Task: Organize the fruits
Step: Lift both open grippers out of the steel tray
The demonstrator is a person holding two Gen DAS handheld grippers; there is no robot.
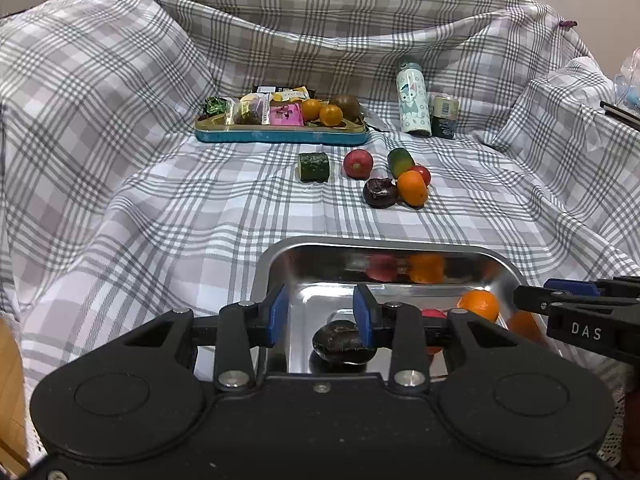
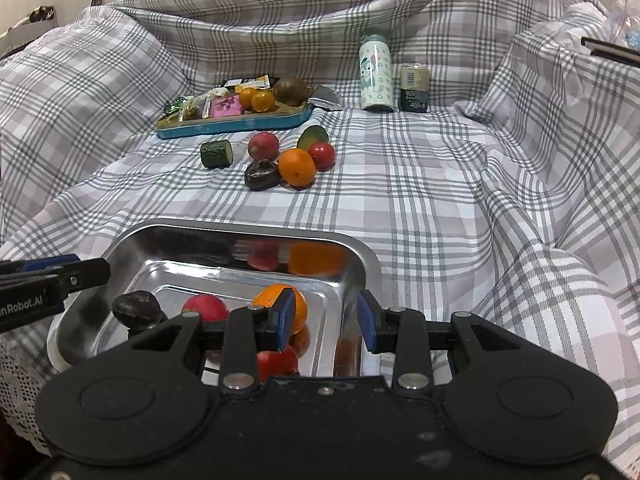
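In the left wrist view, at 6 o'clock, the left gripper (image 1: 322, 314) hangs over the steel tray (image 1: 276, 258), jaws apart, nothing between them. A dark fruit (image 1: 340, 346) lies on the tray floor just under the right pad; whether they touch I can't tell. At 4 o'clock in the tray: an orange (image 1: 479, 305) and a red fruit (image 1: 433, 313), mostly hidden behind the gripper. The right gripper's tip shows at 3 o'clock. Still out on the plaid cloth (image 1: 200, 200) around 1 o'clock: cucumber chunk (image 1: 314, 167), red radish-like fruit (image 1: 358, 163), green-orange fruit (image 1: 400, 160), small tomato (image 1: 423, 173), loose orange (image 1: 412, 188), dark shrivelled fruit (image 1: 380, 192). The blue snack tray (image 1: 280, 135) at 12 o'clock holds packets, two small oranges and a brown fruit.

Right wrist view: right gripper (image 2: 326, 322) at 6 o'clock, jaws spread, empty, straddling the tray's right wall. Its left pad sits in front of the orange; contact unclear. This view shows four items in the tray: dark fruit, red fruit, orange, and a tomato (image 2: 276, 362) nearest the camera. The six loose items sit at 11–12 o'clock.

Judgement: about four of ten are in, six to go; the blue tray's fruit may add more.
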